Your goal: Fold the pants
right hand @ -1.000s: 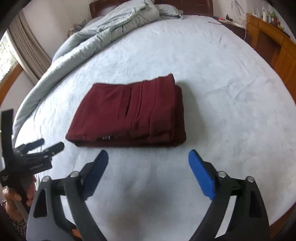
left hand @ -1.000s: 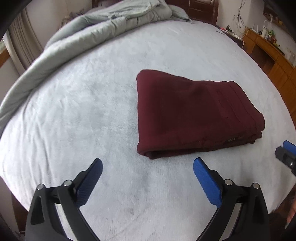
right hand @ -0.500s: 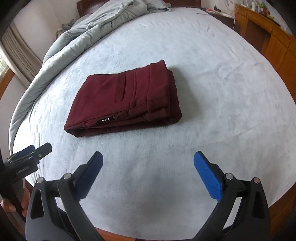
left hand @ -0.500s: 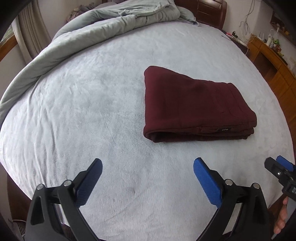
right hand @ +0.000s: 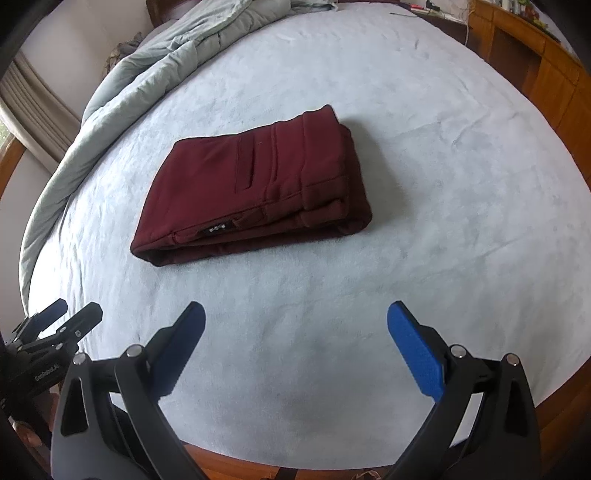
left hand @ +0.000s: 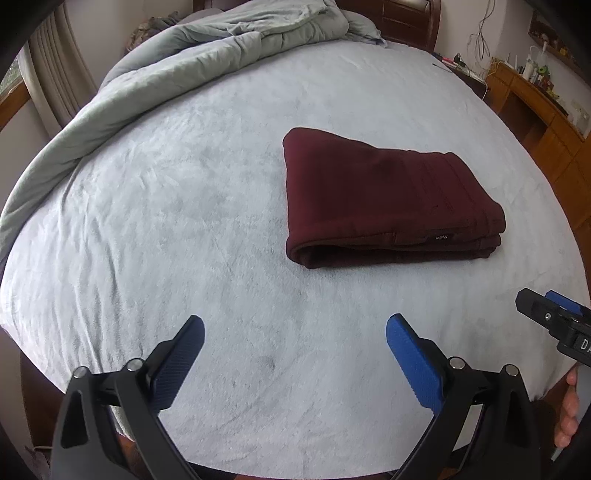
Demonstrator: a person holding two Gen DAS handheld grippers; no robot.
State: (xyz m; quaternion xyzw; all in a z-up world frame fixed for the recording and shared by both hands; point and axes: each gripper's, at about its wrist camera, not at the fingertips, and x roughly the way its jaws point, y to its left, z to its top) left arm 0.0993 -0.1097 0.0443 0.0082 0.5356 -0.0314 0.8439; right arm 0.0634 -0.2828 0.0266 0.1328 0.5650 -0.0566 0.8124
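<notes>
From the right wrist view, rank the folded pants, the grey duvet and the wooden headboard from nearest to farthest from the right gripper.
1. Folded pants: mid-bed, just ahead and left of the right gripper.
2. Grey duvet: bunched along the bed's far left.
3. Wooden headboard: top edge, behind the duvet.

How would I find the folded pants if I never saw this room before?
Look at the big bed covered in a pale, fuzzy sheet, with a grey quilt bunched along its far side. In the open middle of the sheet lie the pants, a neat flat rectangle. They are the only dark red thing there.
</notes>
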